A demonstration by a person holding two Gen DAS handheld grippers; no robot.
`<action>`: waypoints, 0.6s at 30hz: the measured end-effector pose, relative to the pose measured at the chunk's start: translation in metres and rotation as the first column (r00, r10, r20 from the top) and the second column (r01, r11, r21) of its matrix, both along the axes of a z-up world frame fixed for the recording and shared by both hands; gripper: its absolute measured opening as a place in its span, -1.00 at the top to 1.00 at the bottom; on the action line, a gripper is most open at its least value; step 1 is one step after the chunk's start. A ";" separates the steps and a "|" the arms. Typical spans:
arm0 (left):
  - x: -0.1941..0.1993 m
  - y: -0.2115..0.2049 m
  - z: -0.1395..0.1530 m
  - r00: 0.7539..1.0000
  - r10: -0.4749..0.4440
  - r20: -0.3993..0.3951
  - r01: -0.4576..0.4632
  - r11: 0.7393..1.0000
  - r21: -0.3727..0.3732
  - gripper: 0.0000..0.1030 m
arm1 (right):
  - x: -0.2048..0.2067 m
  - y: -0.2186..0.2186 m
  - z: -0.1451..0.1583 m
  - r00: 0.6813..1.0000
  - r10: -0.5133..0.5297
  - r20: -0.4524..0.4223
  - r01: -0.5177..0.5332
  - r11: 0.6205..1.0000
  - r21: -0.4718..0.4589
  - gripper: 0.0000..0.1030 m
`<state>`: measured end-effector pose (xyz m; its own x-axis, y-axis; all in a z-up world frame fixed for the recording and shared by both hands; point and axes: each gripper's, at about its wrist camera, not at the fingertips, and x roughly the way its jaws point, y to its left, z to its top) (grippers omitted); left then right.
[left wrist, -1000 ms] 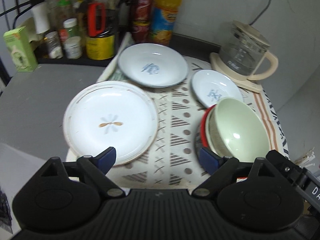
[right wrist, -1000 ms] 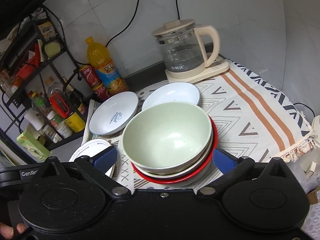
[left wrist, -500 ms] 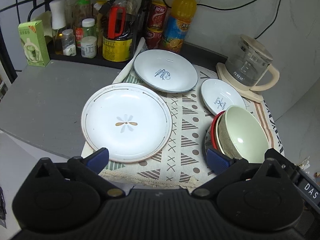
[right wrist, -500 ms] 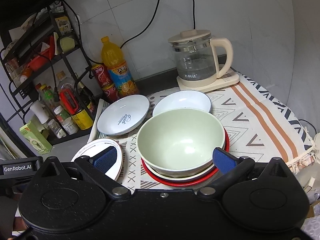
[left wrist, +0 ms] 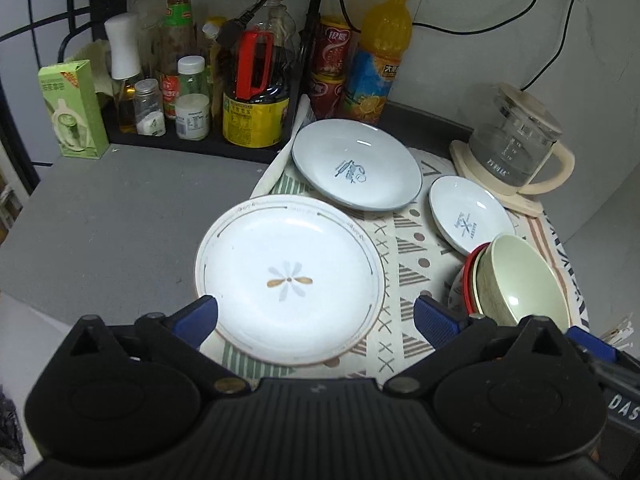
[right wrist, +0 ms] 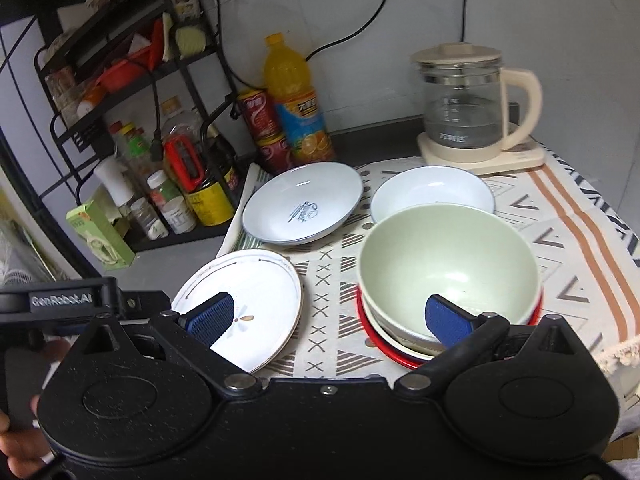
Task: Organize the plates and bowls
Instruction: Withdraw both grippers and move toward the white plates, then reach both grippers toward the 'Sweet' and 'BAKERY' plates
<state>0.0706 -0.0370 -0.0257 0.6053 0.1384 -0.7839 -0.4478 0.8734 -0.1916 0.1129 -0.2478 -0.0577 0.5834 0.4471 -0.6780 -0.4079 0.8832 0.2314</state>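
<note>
A large white plate (left wrist: 290, 278) (right wrist: 244, 306) with a flower mark lies on the patterned cloth (left wrist: 404, 280), near its left edge. Behind it sit a pale blue deep plate (left wrist: 356, 170) (right wrist: 302, 204) and a small white dish (left wrist: 470, 214) (right wrist: 432, 192). A pale green bowl (left wrist: 520, 280) (right wrist: 448, 268) is stacked on a red-rimmed plate (right wrist: 400, 354). My left gripper (left wrist: 316, 316) hangs open above the near rim of the large plate. My right gripper (right wrist: 328, 316) is open too, raised between the large plate and the bowl stack, holding nothing.
A glass kettle (left wrist: 520, 148) (right wrist: 468, 104) on its base stands at the back right. An orange juice bottle (left wrist: 378, 56), red cans (left wrist: 330, 68) and a rack of jars and bottles (left wrist: 188, 92) line the back. A green box (left wrist: 72, 110) stands on the grey counter (left wrist: 120, 220).
Both grippers have drawn back from the dishes, so more of the counter and shelf shows. The left jaws stand wider than a second ago. The right view has rolled and swung leftward.
</note>
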 end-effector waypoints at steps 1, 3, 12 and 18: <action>0.001 0.004 0.000 1.000 -0.012 -0.002 0.012 1.000 0.009 -1.00 | 0.002 0.002 0.000 1.000 -0.011 -0.006 0.011 1.000 -0.005 -0.99; 0.003 0.013 -0.001 0.999 -0.022 -0.025 0.023 0.999 0.025 -1.00 | 0.006 0.006 0.000 0.999 -0.024 -0.023 0.024 1.000 0.000 -0.99; 0.023 0.050 -0.012 0.995 -0.068 -0.075 0.069 0.998 0.005 -0.99 | 0.016 0.037 -0.011 0.999 -0.019 -0.047 0.017 0.999 -0.033 -0.97; 0.042 0.067 -0.021 0.988 -0.118 -0.098 0.119 0.993 0.001 -0.99 | 0.027 0.056 -0.015 0.998 -0.037 -0.055 0.034 0.998 -0.051 -0.95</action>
<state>0.1130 0.0301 -0.0462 0.5381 0.0759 -0.8394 -0.3571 0.9227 -0.1455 0.1395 -0.1918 -0.0723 0.5589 0.3916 -0.7309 -0.3635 0.9080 0.2085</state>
